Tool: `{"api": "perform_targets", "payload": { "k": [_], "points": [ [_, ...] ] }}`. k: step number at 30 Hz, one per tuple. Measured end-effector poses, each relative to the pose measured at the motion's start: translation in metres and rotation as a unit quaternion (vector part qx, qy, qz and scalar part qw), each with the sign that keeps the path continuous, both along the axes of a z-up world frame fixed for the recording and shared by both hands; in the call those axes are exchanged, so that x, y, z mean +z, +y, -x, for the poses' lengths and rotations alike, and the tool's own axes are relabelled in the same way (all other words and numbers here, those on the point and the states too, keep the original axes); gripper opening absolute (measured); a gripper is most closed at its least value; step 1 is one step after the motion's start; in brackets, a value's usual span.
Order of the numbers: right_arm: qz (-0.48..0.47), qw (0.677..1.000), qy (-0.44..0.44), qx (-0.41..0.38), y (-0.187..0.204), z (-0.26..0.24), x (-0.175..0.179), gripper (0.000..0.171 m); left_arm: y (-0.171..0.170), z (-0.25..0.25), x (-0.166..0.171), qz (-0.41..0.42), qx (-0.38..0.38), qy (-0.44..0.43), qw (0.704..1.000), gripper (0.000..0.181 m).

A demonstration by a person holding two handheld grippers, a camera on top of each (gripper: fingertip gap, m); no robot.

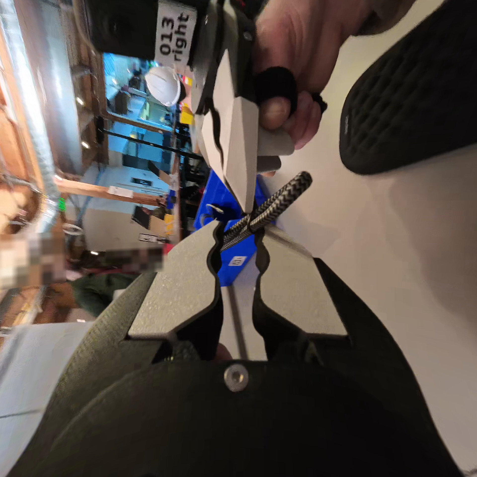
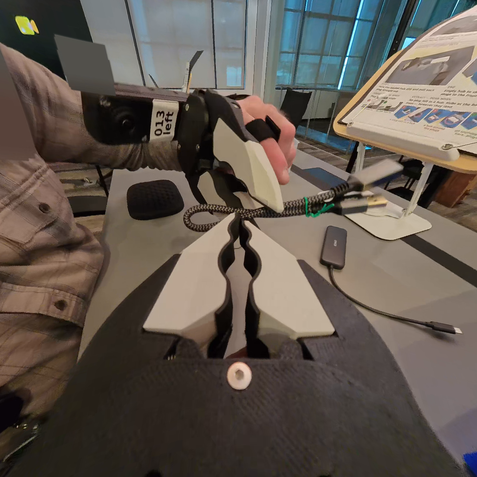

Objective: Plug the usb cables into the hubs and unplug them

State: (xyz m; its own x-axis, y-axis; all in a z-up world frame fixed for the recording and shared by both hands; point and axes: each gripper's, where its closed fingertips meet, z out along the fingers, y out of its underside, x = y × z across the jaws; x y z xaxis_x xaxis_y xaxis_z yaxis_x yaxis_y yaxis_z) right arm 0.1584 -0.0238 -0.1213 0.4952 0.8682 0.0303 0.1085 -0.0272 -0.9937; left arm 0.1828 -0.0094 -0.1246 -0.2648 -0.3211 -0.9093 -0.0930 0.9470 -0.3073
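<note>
Both grippers, left [image 2: 273, 206] and right [image 2: 238, 219], pinch the cables [image 2: 247, 211] above a grey desk [image 2: 387, 284]. A labelled hub [image 2: 333, 246] lies there; windows [image 2: 322, 44] behind.

My left view is tipped on its side. The far room there is smeared and fuzzy, and the windows [image 1: 134, 144] glow bright blue. Warm yellow light falls on the wood at the edge. My fingers [image 1: 180, 284] up close look sharp and grainy. A big soft shadow lies on the pale worktop [image 1: 387, 258].

My right view is clearer and evenly lit, with cool daylight coming through the big windows [image 2: 317, 46] behind. The plugs [image 2: 366, 191] on the cables are blurry, like they are shaking. Straight lines bend near the edges, so the window frames curve. The black parts close to my camera look dark with little shine.
</note>
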Motion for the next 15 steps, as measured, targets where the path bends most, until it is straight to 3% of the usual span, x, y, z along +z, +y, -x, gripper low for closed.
{"api": "perform_targets", "payload": {
  "k": [4,7,10,12,15],
  "points": [
    [-0.027,1.0,-0.004,-0.003,-0.001,-0.003,0.004,0.0,-0.004,0.0,-0.003,0.175,0.005,0.045,0.984,0.017],
    [-0.063,0.998,-0.007,-0.009,-0.002,-0.006,0.01,0.0,-0.018,0.003,-0.002,0.348,-0.024,0.096,0.932,0.009],
    [-0.093,0.995,-0.032,-0.016,-0.003,-0.005,0.01,0.0,-0.023,0.004,-0.003,0.446,-0.036,0.121,0.886,0.009],
    [-0.123,0.991,-0.055,-0.026,-0.004,-0.005,0.012,0.0,-0.028,0.005,0.0,0.55,-0.053,0.154,0.819,0.008],
    [-0.205,0.964,-0.16,-0.06,-0.001,-0.004,0.009,0.0,-0.032,0.009,-0.002,0.665,-0.08,0.194,0.717,0.008]
  ]
}}
